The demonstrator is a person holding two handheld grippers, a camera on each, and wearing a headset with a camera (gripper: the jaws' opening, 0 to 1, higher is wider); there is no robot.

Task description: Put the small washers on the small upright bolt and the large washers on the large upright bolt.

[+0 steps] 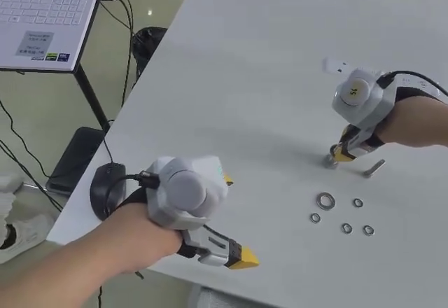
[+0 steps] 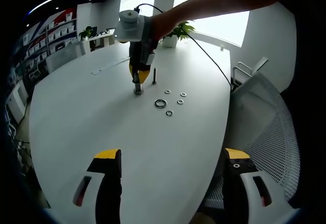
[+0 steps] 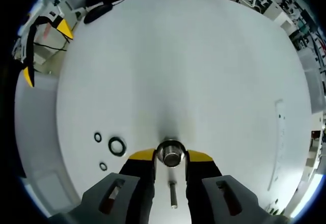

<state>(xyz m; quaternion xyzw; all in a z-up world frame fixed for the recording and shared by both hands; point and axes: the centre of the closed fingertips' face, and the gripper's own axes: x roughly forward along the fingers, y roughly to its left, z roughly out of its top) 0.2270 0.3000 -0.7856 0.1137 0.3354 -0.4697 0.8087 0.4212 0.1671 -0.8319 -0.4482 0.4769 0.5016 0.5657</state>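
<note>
Head view first: your 5 washers lie flat on the white desk (image 1: 231, 77), loose and apart from both bolts. The 1 large washer (image 1: 325, 200) sits nearest the bolts, and the 4 small washers (image 1: 346, 228) are scattered around it. The large bolt (image 1: 330, 159) stands upright on the desk, and the small bolt (image 1: 374, 169), thin and dark, stands just beside it on the side of your right hand.

Your right gripper (image 1: 341, 154) comes in from the right edge with your forearm behind it, angled down onto the large bolt. In the right gripper view its yellow-tipped claw is closed against the bolt's top from both sides – a firm grip on it – and the small bolt shows further back between the 2 jaws.

Your left gripper (image 1: 236, 219) is held over the near edge of the desk, well apart from the washers, with your hand wrapped around its body. In the left gripper view it points across the desk toward the bolts and washers. Its claw is spread wide with nothing between the jaws.

Beyond the desk's far left corner a laptop (image 1: 42, 14) sits on a stand, and a black mouse (image 1: 105, 189) lies at the desk edge by your left wrist. A white mesh chair (image 2: 260, 117) stands beside the desk in the left gripper view.
</note>
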